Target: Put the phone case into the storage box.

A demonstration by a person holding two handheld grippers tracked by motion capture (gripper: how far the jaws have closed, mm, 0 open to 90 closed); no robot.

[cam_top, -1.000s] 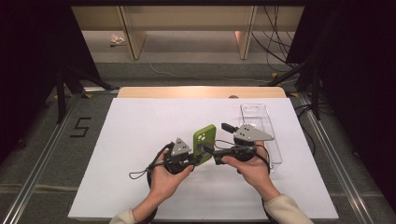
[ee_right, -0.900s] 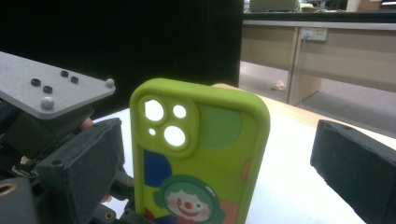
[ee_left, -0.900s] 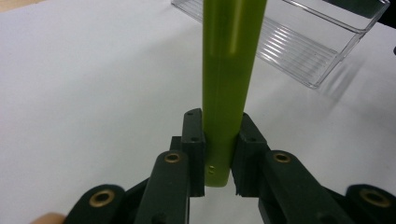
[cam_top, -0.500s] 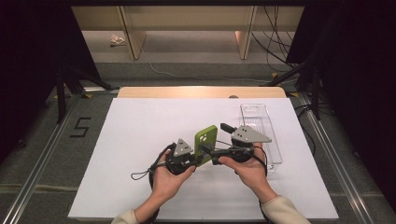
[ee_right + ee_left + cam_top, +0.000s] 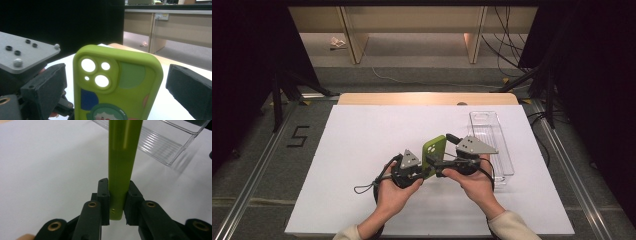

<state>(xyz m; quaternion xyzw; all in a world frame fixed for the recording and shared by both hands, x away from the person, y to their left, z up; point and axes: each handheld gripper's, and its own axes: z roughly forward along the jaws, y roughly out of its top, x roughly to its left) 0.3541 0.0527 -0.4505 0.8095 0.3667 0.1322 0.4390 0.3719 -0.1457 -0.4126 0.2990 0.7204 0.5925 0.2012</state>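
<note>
A lime-green phone case (image 5: 435, 152) with a cartoon print and camera cut-outs is held up off the white table, tilted on end. My left gripper (image 5: 427, 168) is shut on its lower edge; in the left gripper view the pads (image 5: 103, 195) press both faces of the thin green case (image 5: 122, 157). My right gripper (image 5: 439, 165) comes in from the right and is open. In the right gripper view its jaws stand either side of the case (image 5: 117, 82), with a narrow gap showing on each side.
A clear plastic tray (image 5: 492, 145) lies on the table's right side, just behind the right hand. The white table top (image 5: 352, 145) stretches wide to the left and front. A wooden strip (image 5: 427, 98) runs along the far edge.
The right gripper has edged slightly left toward the case. The left gripper and the case have stayed in place.
</note>
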